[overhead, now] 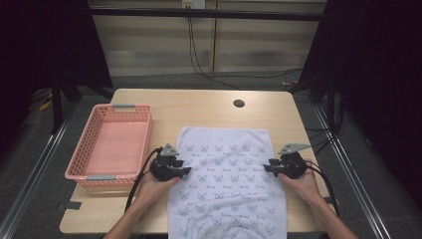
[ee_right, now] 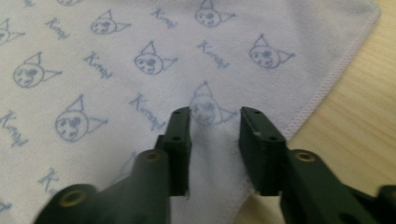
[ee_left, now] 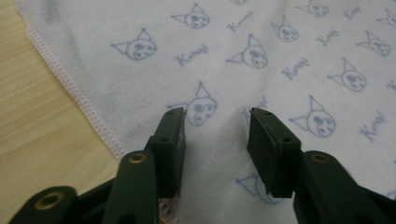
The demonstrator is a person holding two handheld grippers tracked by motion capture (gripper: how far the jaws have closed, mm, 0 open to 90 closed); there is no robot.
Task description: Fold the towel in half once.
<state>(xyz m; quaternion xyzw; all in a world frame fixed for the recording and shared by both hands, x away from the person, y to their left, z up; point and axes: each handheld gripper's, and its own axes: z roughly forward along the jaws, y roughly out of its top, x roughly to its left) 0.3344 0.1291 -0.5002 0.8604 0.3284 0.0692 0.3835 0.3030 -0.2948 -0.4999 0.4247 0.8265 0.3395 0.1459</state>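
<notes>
A white towel (overhead: 226, 179) printed with small blue cat faces lies flat on the wooden table, its near end hanging over the front edge. My left gripper (overhead: 185, 171) rests on the towel's left edge, jaws open, with towel (ee_left: 261, 56) spread between and beyond them. My right gripper (overhead: 267, 167) sits on the towel's right edge, also open, over the printed cloth (ee_right: 116, 70) close to its stitched hem. Neither gripper holds anything.
An empty pink plastic basket (overhead: 89, 134) stands on the table's left part, just left of the left hand. A dark round hole (overhead: 239, 103) lies in the tabletop (overhead: 199, 107) behind the towel. Cables run across the floor beyond the table.
</notes>
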